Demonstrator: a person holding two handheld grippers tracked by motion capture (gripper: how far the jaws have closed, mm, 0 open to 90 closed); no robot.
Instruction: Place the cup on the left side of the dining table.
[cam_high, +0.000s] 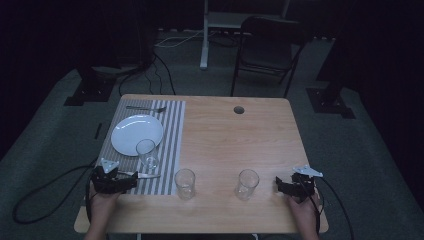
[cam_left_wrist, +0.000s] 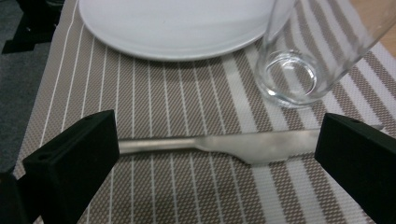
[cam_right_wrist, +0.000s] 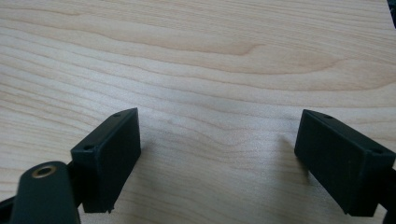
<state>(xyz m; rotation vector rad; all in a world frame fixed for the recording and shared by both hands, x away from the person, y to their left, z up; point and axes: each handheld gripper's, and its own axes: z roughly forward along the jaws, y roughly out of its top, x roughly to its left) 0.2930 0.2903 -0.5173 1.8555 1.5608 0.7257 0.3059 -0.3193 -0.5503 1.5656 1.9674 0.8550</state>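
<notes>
Scene: a wooden table (cam_high: 235, 145) stood in a dim room, seen from above, with a striped placemat (cam_high: 172, 150) on its left half and a person's forearms entering from the near edge.
Place setting: a white plate (cam_high: 136, 134) lay on the placemat with a fork (cam_high: 146, 108) beyond it and a drinking glass (cam_high: 147, 153) upright at its near right edge.
Table knife: the knife (cam_left_wrist: 243, 145) lay flat on the placemat, just in front of the plate and the glass, its handle toward the left and its blade toward the right in the left gripper view.
Left gripper: the left gripper (cam_left_wrist: 215, 161) sat low over the knife with its jaws wide apart, one on each side along the knife's length, neither seeming to touch the metal.
Right gripper: the right gripper (cam_right_wrist: 217, 161) rested over bare wood near the table's near right corner, jaws spread, holding nothing.
Other glasses: two more empty glasses (cam_high: 185, 183) (cam_high: 248, 183) stood on bare wood between the two grippers.
Step in hand: it looked like the approach to the knife, before any grasp.
Next move: it would likely call for turning the jaws across the thin handle, lowering to the mat and closing, clear of the nearby glass.
</notes>
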